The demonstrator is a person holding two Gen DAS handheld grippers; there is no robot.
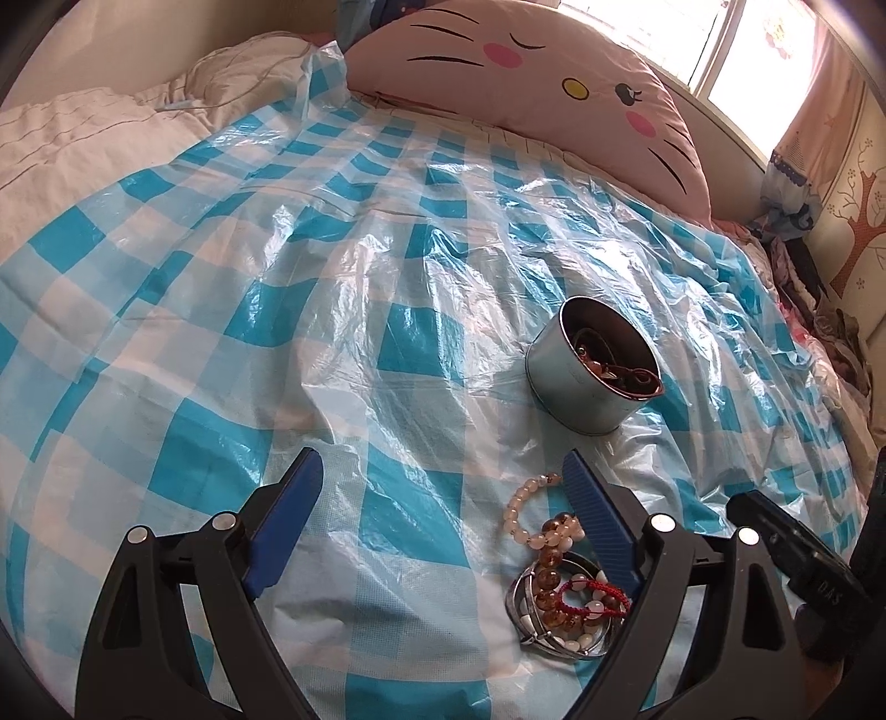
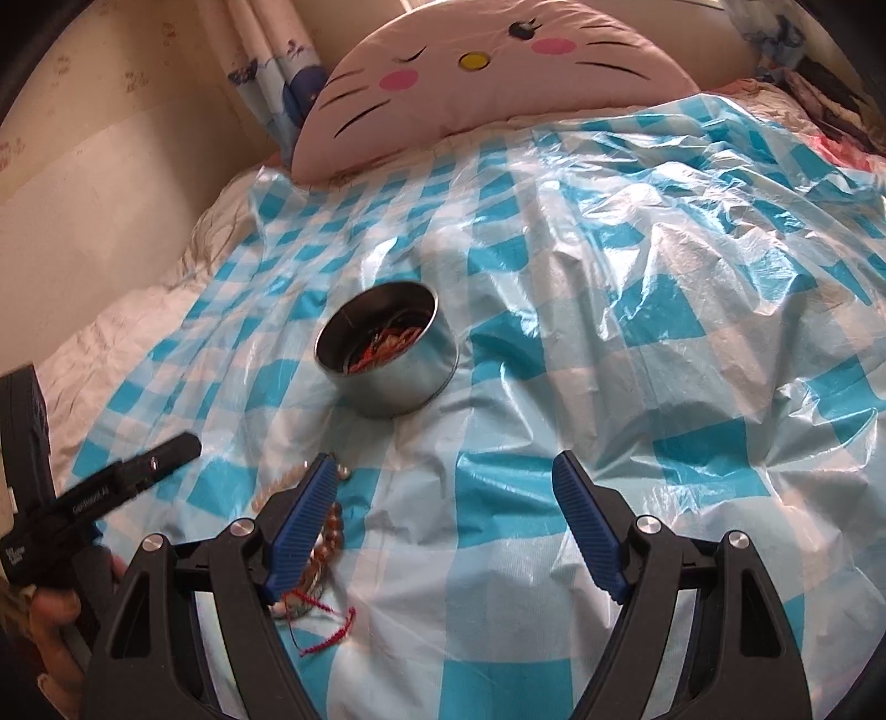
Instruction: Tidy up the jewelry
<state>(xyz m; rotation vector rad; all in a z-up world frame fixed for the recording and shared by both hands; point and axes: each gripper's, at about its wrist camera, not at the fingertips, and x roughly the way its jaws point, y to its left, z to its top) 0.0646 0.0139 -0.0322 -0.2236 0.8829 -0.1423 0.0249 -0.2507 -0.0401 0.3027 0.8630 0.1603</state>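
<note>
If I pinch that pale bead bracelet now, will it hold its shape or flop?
Likely floppy: the pale bead bracelet lies in a loose curve on the checked plastic sheet, so it should droop from the tongs. It overlaps the amber bead bracelet, so that may drag along. The round beads look smooth and could slip.

Bright daylight from blown-out window (image 1: 736, 50) upper right; glare on plastic sheet (image 1: 443, 249); strong fisheye bending, dark vignette corners; mostly sharp.
</note>
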